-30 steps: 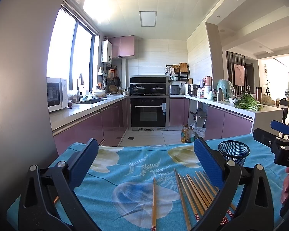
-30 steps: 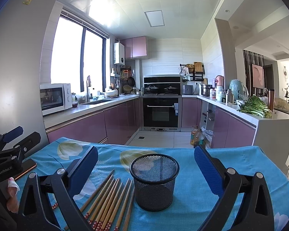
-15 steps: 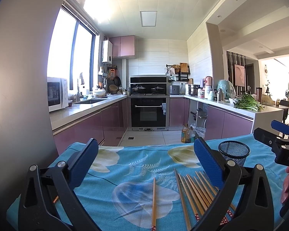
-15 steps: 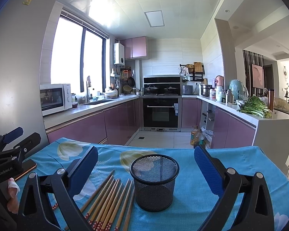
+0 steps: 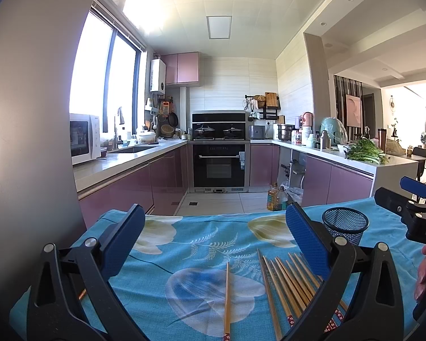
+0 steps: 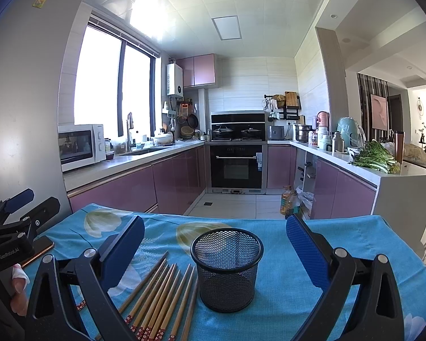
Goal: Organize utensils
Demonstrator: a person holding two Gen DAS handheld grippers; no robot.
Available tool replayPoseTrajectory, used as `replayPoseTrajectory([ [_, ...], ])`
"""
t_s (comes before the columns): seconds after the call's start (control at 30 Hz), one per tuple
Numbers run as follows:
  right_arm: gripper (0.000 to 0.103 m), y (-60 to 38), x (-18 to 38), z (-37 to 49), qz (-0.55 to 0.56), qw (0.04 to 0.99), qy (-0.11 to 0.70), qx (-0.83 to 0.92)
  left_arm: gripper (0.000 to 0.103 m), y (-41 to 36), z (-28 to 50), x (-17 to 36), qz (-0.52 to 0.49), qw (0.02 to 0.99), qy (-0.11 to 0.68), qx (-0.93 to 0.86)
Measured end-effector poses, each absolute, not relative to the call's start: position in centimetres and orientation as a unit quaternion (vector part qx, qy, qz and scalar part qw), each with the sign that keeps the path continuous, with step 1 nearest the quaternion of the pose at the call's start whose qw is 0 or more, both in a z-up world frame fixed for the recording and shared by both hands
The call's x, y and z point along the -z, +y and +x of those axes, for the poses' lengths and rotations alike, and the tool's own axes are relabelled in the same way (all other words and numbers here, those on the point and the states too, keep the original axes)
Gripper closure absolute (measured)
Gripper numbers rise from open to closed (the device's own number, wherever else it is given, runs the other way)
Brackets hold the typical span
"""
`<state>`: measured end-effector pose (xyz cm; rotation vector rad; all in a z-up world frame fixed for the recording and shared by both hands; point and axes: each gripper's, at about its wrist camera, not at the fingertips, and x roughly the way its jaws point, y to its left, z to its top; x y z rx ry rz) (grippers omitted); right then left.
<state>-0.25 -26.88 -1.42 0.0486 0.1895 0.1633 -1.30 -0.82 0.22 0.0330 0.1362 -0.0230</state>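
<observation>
bamboo chopsticks [image 6: 159, 298] beside mesh cup [image 6: 227, 270]

Left claw [image 5: 214, 244] hangs wide open over the desk [image 5: 184, 238], one lone chopstick [image 5: 227, 298] between its fingers, chopstick bunch [image 5: 289, 284] beside, mesh cup [image 5: 345, 224] behind.

You had a blue floral tablecloth [image 6: 340, 244] over the near table, with a phone [image 6: 38, 251] lying flat at its left edge. Behind it, the kitchen ran in a U of mauve cabinets [image 6: 173, 182]. A white microwave [image 6: 81, 145] sat on the left counter beside the sink [image 6: 143, 150]. A black oven [image 6: 235, 166] stood at the far wall, two lidded pots [image 6: 235, 130] above it. Leafy greens [image 6: 373, 157] lay on the right counter. Oil bottles [image 6: 289, 200] stood on the floor.
</observation>
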Motion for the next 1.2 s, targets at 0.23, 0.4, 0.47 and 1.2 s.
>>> replayPoseTrajectory([
  [0.23,0.006,-26.9,1.3,-0.2,0.024,0.992,0.094,-0.081,0.005,-0.8,-1.3,-0.2,0.016,0.997,0.069,0.012],
  [0.4,0.006,-26.9,1.3,-0.2,0.025,0.992,0.095,-0.082,0.005,-0.8,-1.3,0.0,0.016,0.997,0.07,0.011],
  [0.47,0.006,-26.9,1.3,-0.2,0.025,0.992,0.095,-0.082,0.005,-0.8,-1.2,0.0,0.016,0.997,0.07,0.012],
  [1.2,0.006,-27.1,2.3,0.3,0.022,0.981,0.149,-0.123,0.005,0.3,0.9,1.2,0.031,0.991,0.131,0.025],
])
